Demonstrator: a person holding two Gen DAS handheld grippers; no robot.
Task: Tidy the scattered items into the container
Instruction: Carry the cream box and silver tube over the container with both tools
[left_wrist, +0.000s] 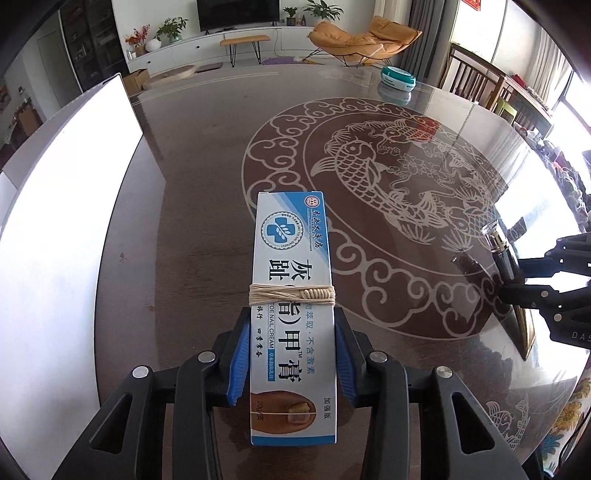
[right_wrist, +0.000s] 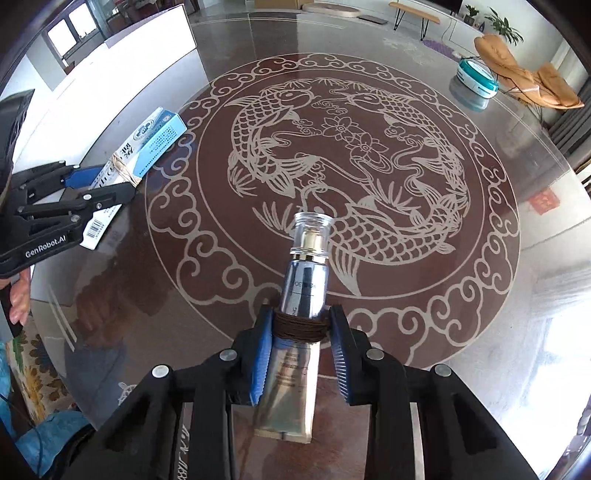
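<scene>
At far left, a white container (left_wrist: 70, 206) stands on the glossy round table (left_wrist: 192, 192); only its bright wall shows, so its interior cannot be judged. Just right of it, the left gripper (left_wrist: 291, 354) holds a blue-and-white toe-nail cream box (left_wrist: 291, 295), its jaws pressed against the two long sides of the box near the end closest to the camera. A band of pale string (left_wrist: 291, 294) is wound around the box ahead of the jaws. At centre, the table bears a carp-and-cloud motif (right_wrist: 343, 162) inside a ring of scrolls. Right of centre, the right gripper (right_wrist: 301, 350) holds a cosmetic tube (right_wrist: 303, 284) with a clear cap (right_wrist: 310, 232) pointing away from the camera; its jaws bear on a wrap of dark cord (right_wrist: 299, 326) around the tube, which hangs above the table. At far right, near the table's far edge, lies a teal-and-white round case (right_wrist: 476, 79), well apart from both grippers.
</scene>
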